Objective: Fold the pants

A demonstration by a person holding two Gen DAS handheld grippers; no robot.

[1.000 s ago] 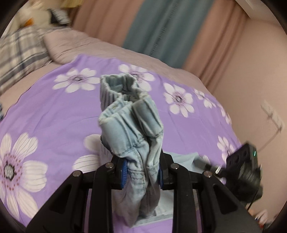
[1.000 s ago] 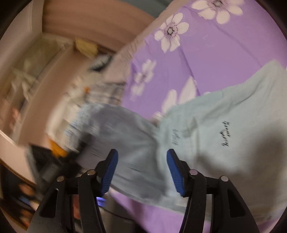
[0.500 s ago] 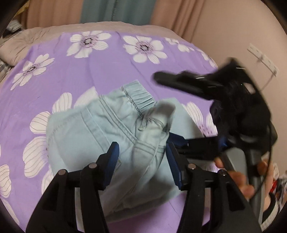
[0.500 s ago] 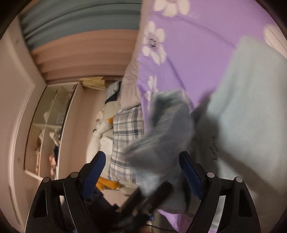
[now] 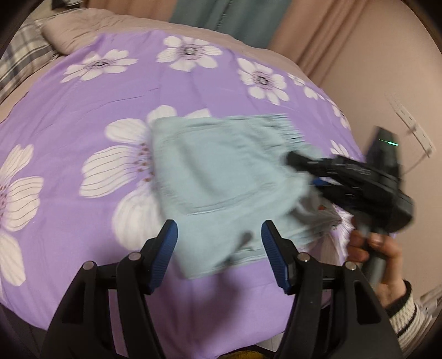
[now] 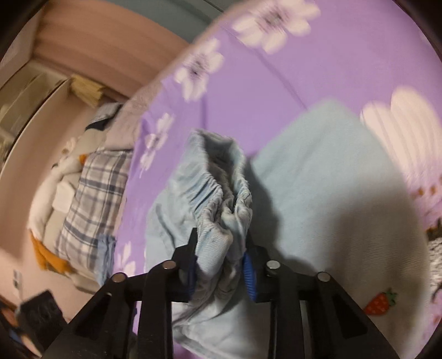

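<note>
Light blue pants (image 5: 221, 176) lie folded on the purple flowered bedspread (image 5: 110, 91), blurred by motion. My left gripper (image 5: 218, 245) is open and empty just in front of their near edge. My right gripper (image 6: 221, 265) is shut on the bunched elastic waistband of the pants (image 6: 218, 193); in the left wrist view it shows at the pants' right edge (image 5: 312, 171). A pale garment with a strawberry print (image 6: 345, 221) lies under and right of the pants.
Plaid pillows (image 6: 94, 204) and a beige blanket (image 5: 91, 24) lie at the bed's head. Curtains (image 5: 248, 22) hang behind the bed. A pink wall (image 5: 386, 69) with a socket stands close on the right. The bed's near edge (image 5: 193, 339) is below my left gripper.
My left gripper let go of the pants and opened; the pants dropped flat on the bed. My right gripper closed on the waistband.
</note>
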